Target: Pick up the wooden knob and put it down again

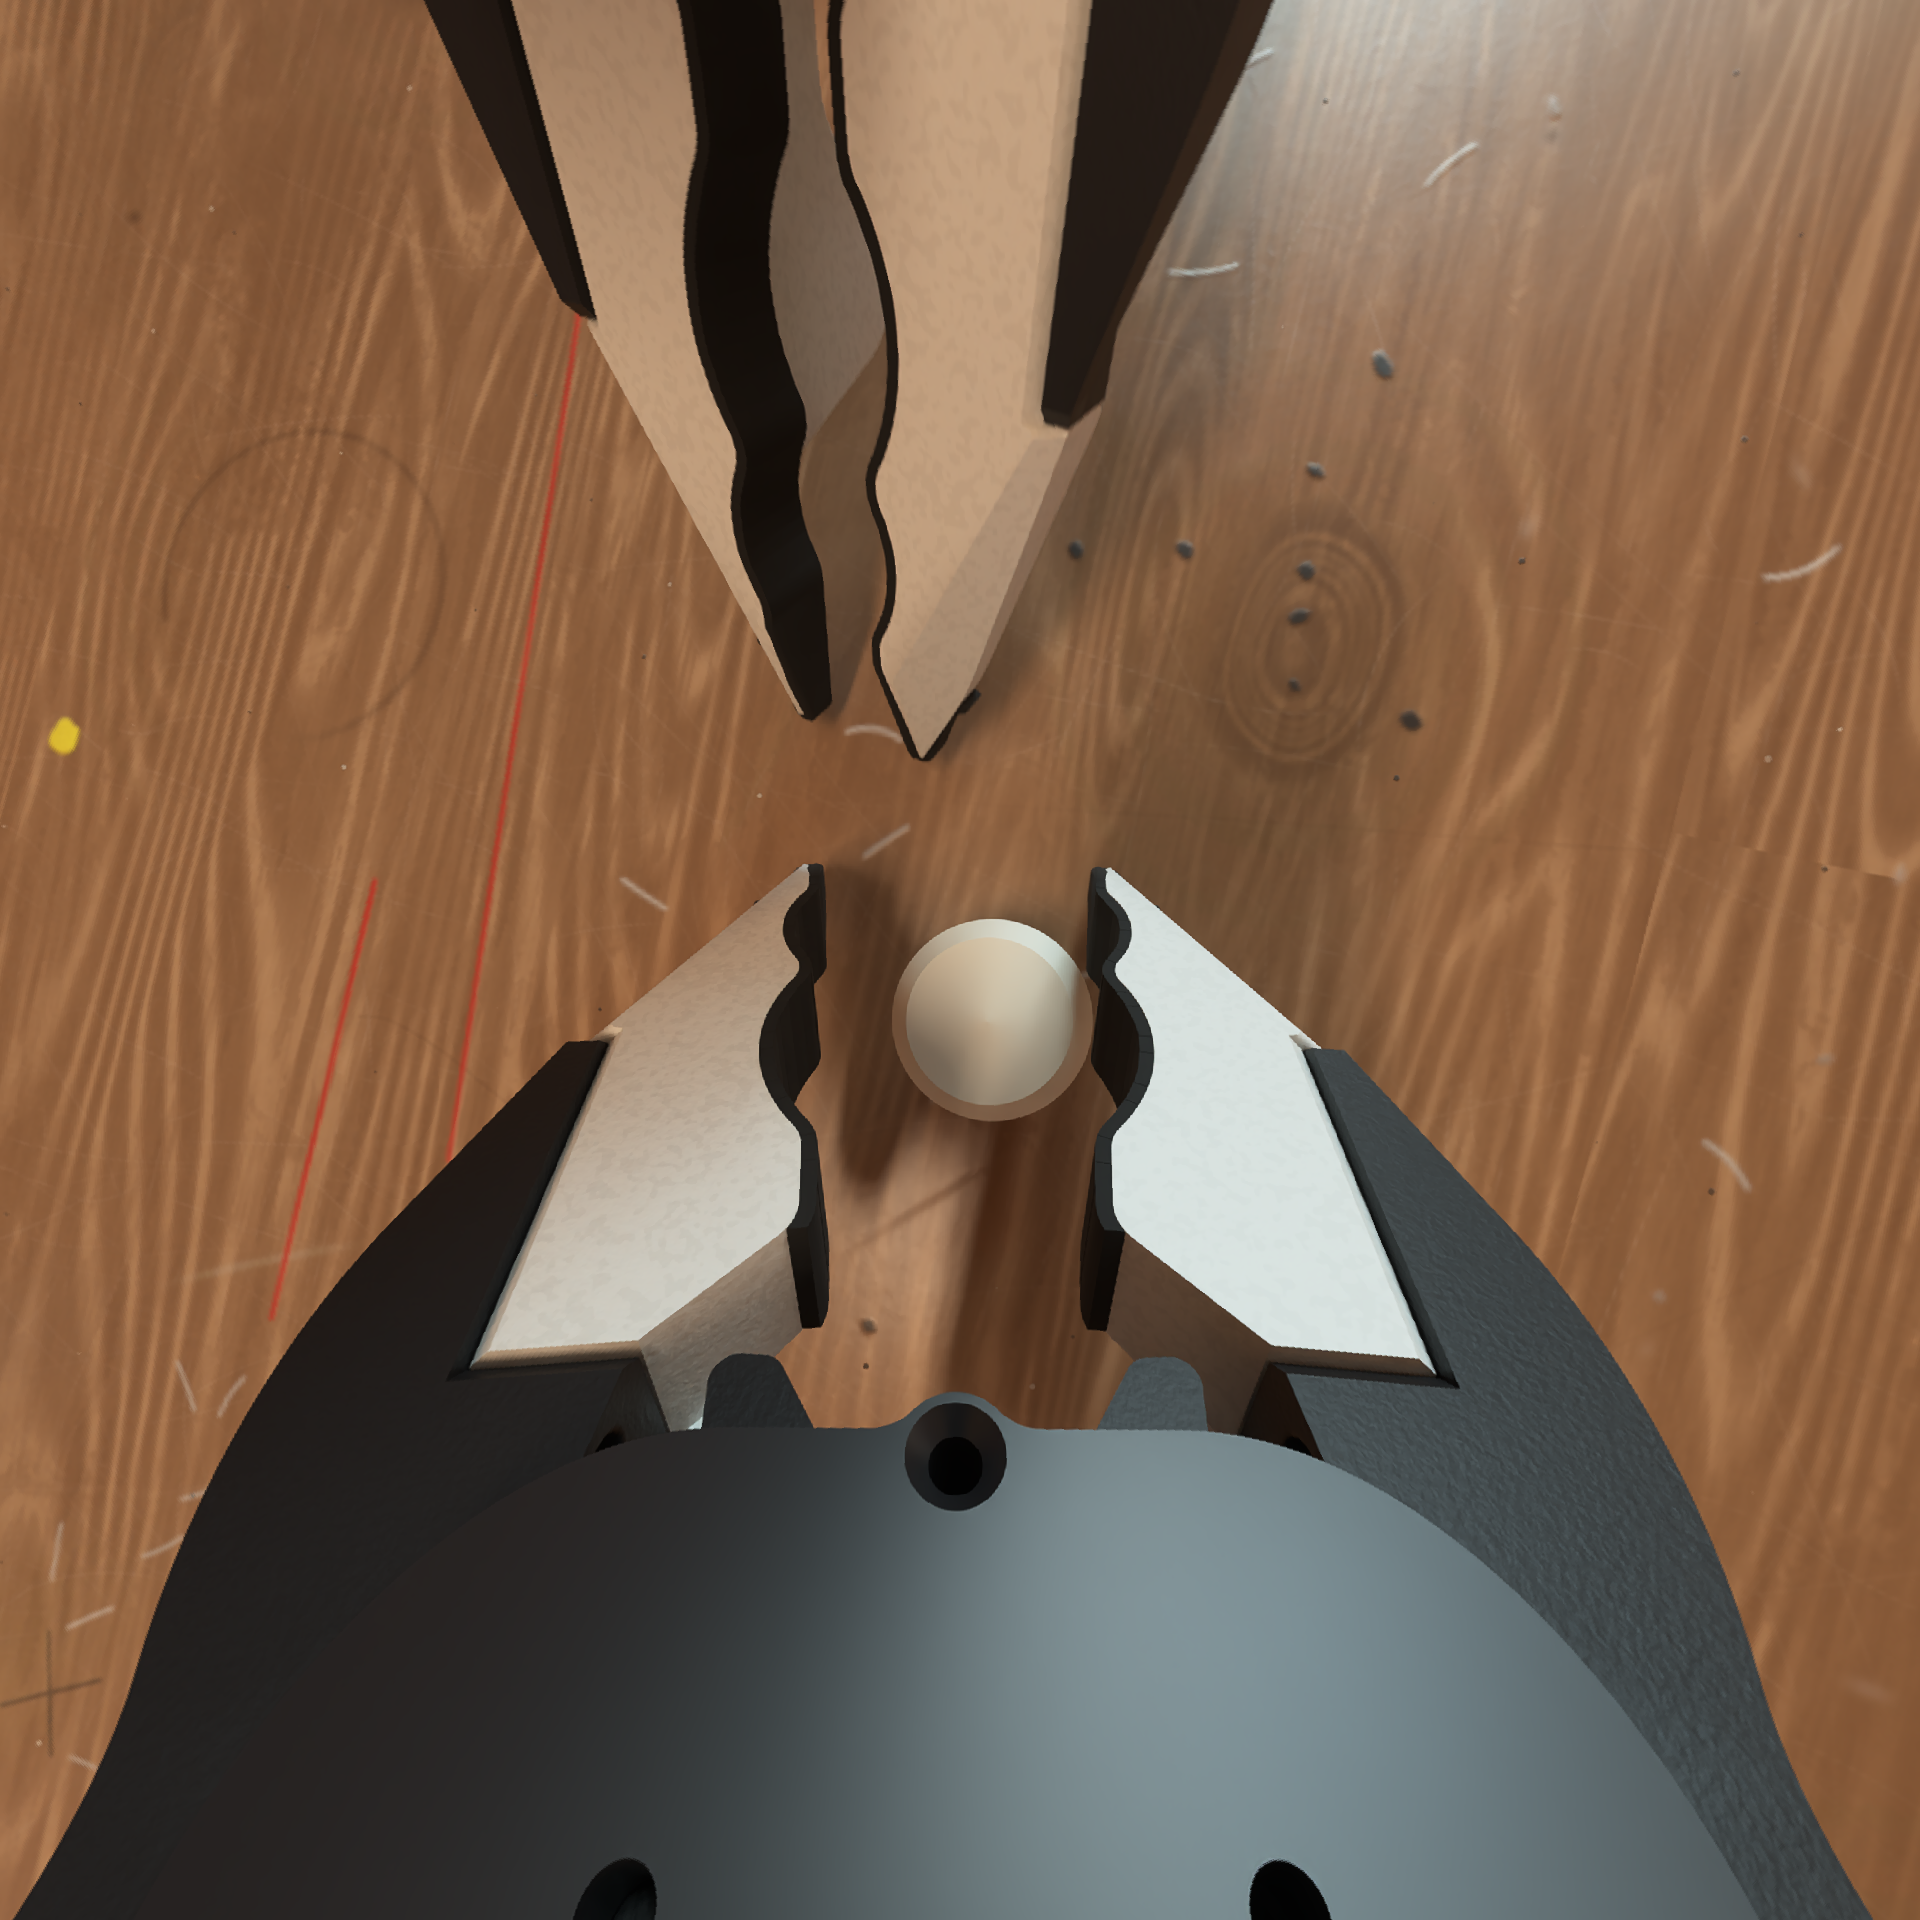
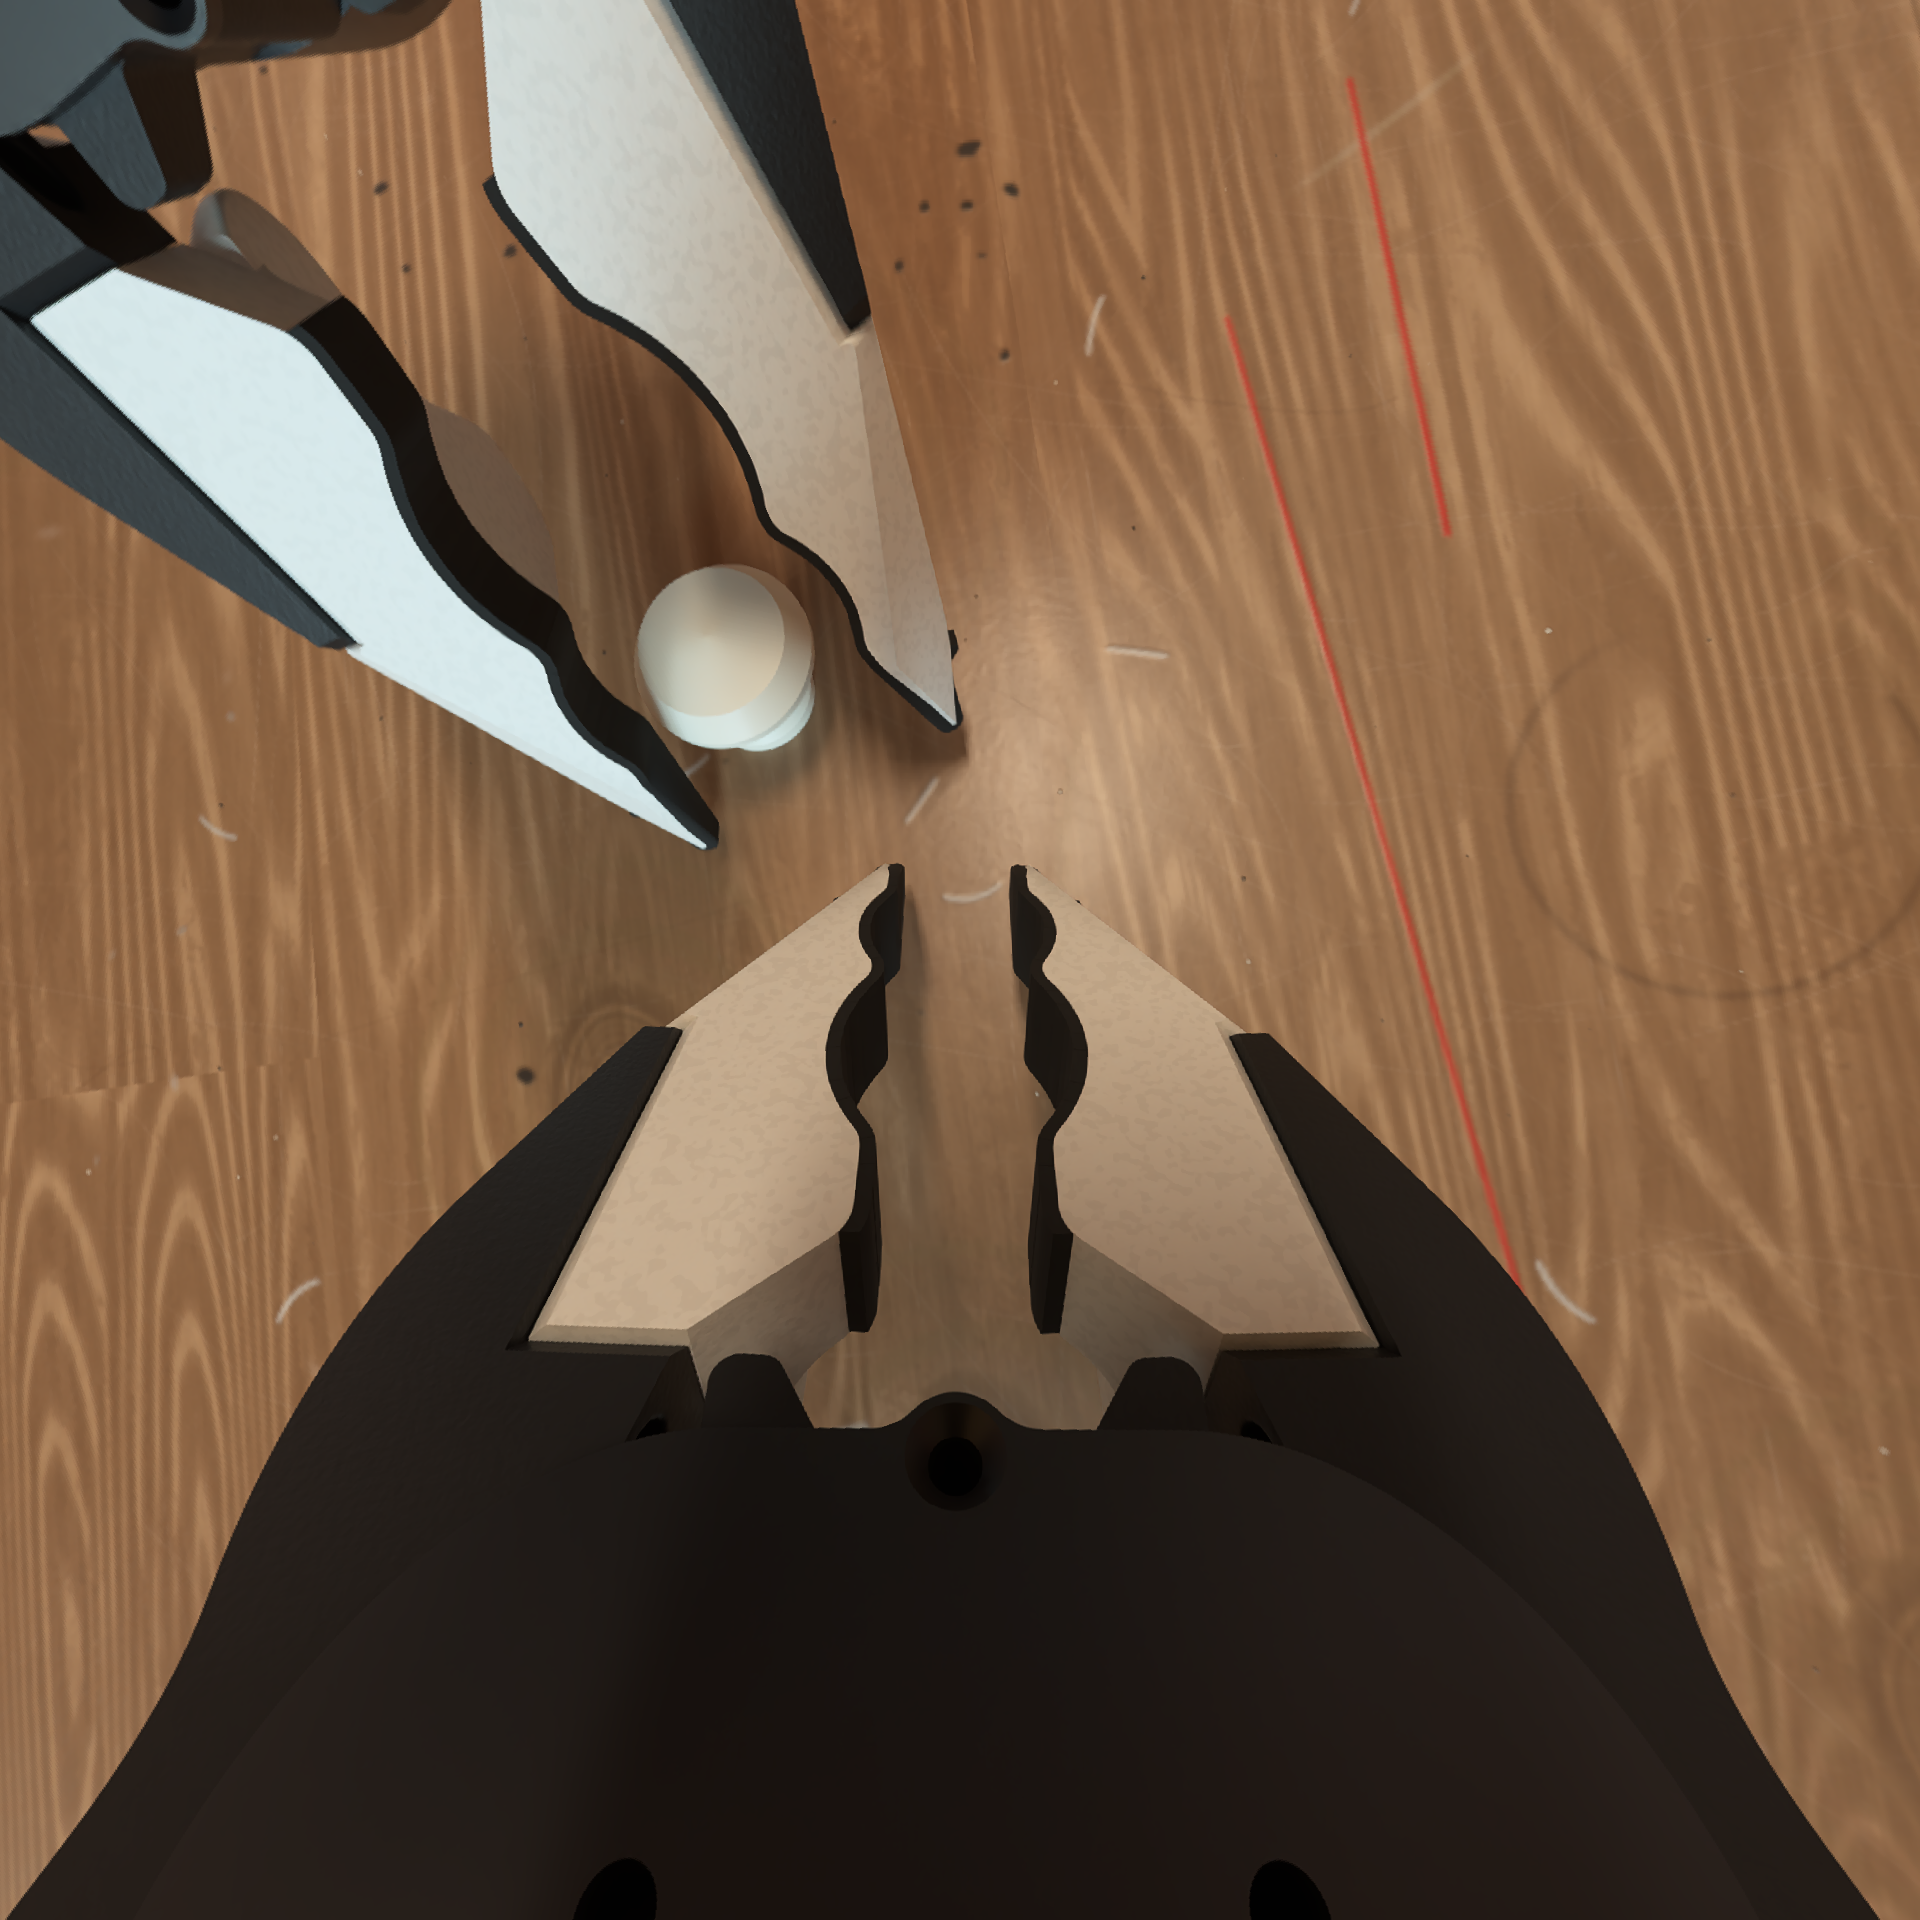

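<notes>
The wooden knob (image 1: 992,1018) is pale and round-topped. It stands upright on the wooden table (image 1: 1558,935), between the fingers of my left gripper (image 1: 958,871). The left gripper is open around it: the knob sits close against the right finger, with a gap to the left finger. The right wrist view also shows the knob (image 2: 722,655) on the table inside the left gripper (image 2: 831,779). My right gripper (image 2: 956,871) is empty, its jaws a narrow gap apart. It points at the left gripper's tips from the far side (image 1: 871,732), just short of the knob.
Two thin red lines (image 1: 520,582) run along the table left of the grippers. There is a small yellow spot (image 1: 64,736) at the far left. A wood knot with dark specks (image 1: 1304,644) lies to the right. Pale scratches are scattered about.
</notes>
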Available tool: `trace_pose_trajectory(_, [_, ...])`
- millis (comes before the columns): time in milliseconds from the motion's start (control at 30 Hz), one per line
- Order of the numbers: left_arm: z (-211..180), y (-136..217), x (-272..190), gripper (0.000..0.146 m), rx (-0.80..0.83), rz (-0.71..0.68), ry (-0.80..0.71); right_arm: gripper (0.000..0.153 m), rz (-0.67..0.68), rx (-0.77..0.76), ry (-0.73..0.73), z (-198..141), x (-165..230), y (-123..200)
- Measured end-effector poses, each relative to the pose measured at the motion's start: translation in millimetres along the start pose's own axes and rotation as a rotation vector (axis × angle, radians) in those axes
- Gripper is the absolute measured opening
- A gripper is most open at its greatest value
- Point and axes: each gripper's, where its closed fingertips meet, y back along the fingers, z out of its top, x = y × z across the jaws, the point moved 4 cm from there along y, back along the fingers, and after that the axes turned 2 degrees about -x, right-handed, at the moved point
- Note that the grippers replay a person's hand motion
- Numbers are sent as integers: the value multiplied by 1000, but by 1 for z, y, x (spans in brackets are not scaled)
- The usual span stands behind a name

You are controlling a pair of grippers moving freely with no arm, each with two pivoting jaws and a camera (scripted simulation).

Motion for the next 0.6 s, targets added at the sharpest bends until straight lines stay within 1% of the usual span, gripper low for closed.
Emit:
trace_pose_trajectory(200, [0, 1, 0, 51, 6, 14, 26, 17, -24, -27, -8, 4, -1, -5])
trace_pose_trajectory(433, [-1, 0, 1, 51, -3, 13, 54, 18, -39, -36, -16, 5, -3, -6])
trace_pose_trajectory(600, [0, -2, 2, 53, 5, 4, 78, 17, -56, -32, 8, 7, -2, -8])
